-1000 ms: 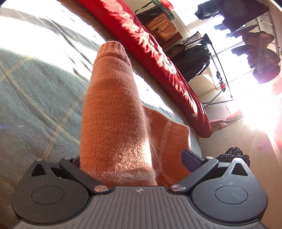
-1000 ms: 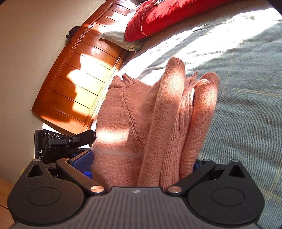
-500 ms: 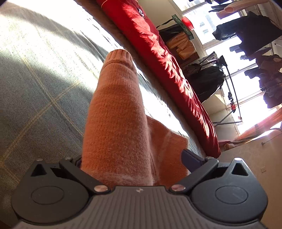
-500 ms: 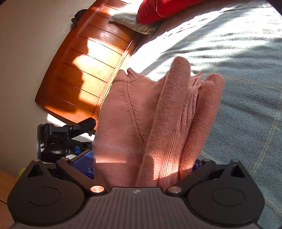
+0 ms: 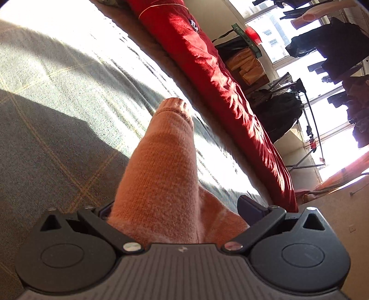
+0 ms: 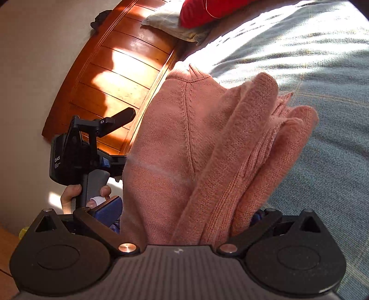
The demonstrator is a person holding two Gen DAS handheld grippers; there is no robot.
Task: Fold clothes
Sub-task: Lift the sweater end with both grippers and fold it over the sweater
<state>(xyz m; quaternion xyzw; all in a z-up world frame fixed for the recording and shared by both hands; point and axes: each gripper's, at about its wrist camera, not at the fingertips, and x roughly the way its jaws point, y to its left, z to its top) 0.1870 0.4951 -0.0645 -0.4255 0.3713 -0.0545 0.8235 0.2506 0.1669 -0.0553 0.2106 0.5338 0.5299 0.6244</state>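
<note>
A salmon-pink knit sweater (image 6: 175, 143) hangs bunched above the grey-blue checked bedspread (image 6: 322, 57). My right gripper (image 6: 184, 211) is shut on its folded layers, with blue pads showing at both sides. In the left wrist view a sleeve of the sweater (image 5: 161, 175) stretches away from my left gripper (image 5: 175, 207), which is shut on the knit; its left finger is hidden by the fabric. In the right wrist view the left gripper's black housing (image 6: 66, 159) sits at the sweater's left edge, held by a hand (image 6: 71, 196).
A red duvet (image 5: 219, 76) lies along the bed's far side. A wooden headboard (image 6: 120, 76) and a pillow (image 6: 170, 20) close off one end. Beyond the bed stand a dark backpack (image 5: 276, 113), a tripod and a rack of dark clothes (image 5: 334, 46).
Both grippers have moved with the sweater still held. The sleeve now reaches less far over the bedspread, and the left gripper and the hand holding it show higher in the right wrist view.
</note>
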